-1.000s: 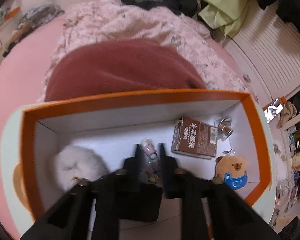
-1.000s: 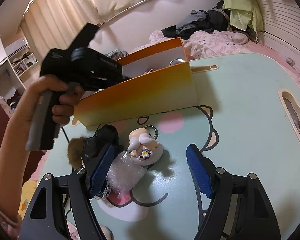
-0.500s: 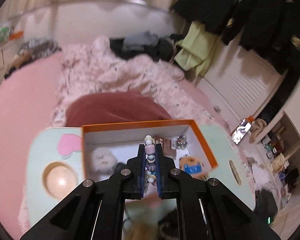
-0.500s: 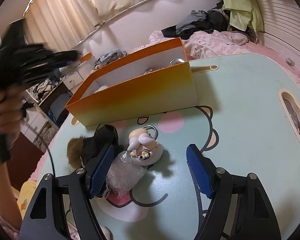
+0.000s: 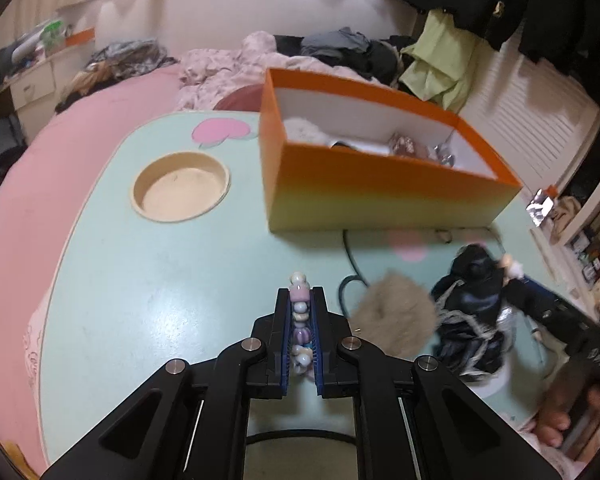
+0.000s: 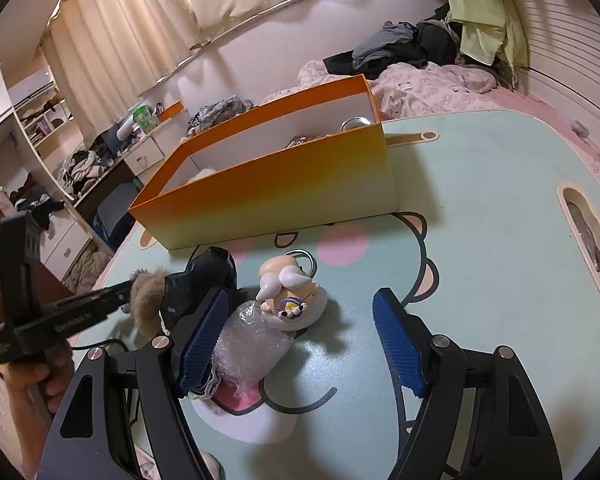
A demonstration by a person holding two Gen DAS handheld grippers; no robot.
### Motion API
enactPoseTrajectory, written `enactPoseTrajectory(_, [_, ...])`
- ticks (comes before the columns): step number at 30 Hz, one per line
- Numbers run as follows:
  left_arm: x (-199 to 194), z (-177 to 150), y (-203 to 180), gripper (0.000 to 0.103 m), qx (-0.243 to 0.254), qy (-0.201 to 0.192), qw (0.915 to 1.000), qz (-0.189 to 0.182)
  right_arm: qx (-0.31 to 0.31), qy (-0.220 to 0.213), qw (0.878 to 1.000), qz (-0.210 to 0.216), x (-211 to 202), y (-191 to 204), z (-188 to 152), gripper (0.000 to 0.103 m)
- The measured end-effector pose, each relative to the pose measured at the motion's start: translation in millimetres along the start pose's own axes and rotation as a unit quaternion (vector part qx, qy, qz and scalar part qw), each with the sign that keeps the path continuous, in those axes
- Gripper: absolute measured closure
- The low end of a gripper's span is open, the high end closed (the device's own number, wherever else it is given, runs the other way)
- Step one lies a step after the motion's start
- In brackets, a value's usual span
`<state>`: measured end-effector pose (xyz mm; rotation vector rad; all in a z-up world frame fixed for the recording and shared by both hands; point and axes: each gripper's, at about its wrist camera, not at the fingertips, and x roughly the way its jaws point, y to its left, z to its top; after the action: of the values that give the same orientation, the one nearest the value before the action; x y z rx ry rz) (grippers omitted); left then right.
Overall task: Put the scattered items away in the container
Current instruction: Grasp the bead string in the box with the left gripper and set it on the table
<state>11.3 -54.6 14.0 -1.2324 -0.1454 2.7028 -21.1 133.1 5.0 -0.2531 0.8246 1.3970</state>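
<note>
So a beaded bracelet [image 5: 300, 320] is being pinched between the pads of the left gripper [image 5: 300, 322], clenched tight on it, out over the mint table [image 5: 140, 280] with the orange box [image 5: 380, 196] sitting off at about 1 o'clock. The string of beads is probably light and floppy, and glossy enough to slip, so it's best gripped across a fat bead like it is now, not on the thread.

The right gripper [image 6: 300, 344] is being held wide open, nothing grasped, with the figurine [image 6: 290, 294] and a wad of bubble wrap [image 6: 248, 354] lying between its fingers. The figurine looks hard and maybe chippable; its round body seems the safest place to be squeezed. The wrap is squashy and nearly weightless.

Count still left out on the table: one figurine, one bubble wrap wad, one brown fur pompom [image 5: 392, 316], one black bundle of cloth [image 5: 472, 320], both soft and easy anywhere. Inside the box, only partly visible: one white fluffy thing [image 5: 304, 132], one brown carton [image 5: 404, 146], something shiny at its right end.
</note>
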Motion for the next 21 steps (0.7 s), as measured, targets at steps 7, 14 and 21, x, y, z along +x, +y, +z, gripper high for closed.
enactPoseTrajectory(7, [-5.5, -10.5, -10.3, 0.012, 0.008, -0.050, 0.9987, 0.000, 0.001, -0.001, 1.000, -0.003, 0.1, -0.4, -0.2, 0.028])
enactPoseTrajectory(14, [-7.2, -18.0, -14.4, 0.011, 0.016, -0.062, 0.9980, 0.003, 0.005, -0.006, 1.000, -0.002, -1.0, 0.1, -0.1, 0.028])
enactPoseTrajectory(21, [-12.8, -21.7, -14.8, 0.010, 0.012, -0.086, 0.9961, 0.017, 0.020, -0.026, 0.999, 0.015, -12.5, 1.9, 9.9, 0.028])
